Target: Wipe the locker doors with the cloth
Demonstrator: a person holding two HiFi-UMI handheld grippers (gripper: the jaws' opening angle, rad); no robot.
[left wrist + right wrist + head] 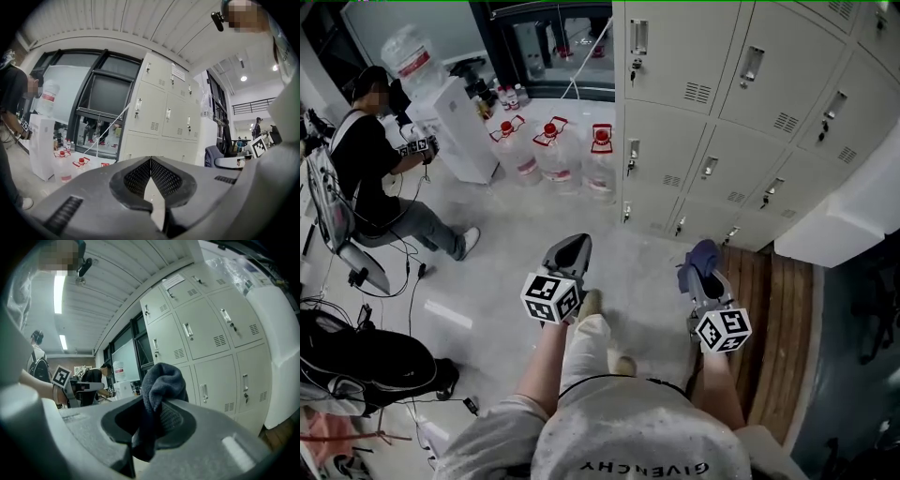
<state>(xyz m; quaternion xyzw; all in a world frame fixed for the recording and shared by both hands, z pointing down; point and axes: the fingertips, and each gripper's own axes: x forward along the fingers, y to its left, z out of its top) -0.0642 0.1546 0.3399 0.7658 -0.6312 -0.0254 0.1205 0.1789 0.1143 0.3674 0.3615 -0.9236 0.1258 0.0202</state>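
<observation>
A bank of pale grey locker doors stands ahead and to the right, some way off from both grippers; it also shows in the left gripper view and the right gripper view. My right gripper is shut on a dark blue cloth. In the right gripper view the cloth bunches up between the jaws of the right gripper and hangs below them. My left gripper is held low over the floor with its jaws shut and nothing between them, tips touching in its own view.
Three water jugs with red caps stand on the floor left of the lockers, beside a white water dispenser. A person sits at far left. A black bag lies bottom left. A wooden platform and a white box are at the right.
</observation>
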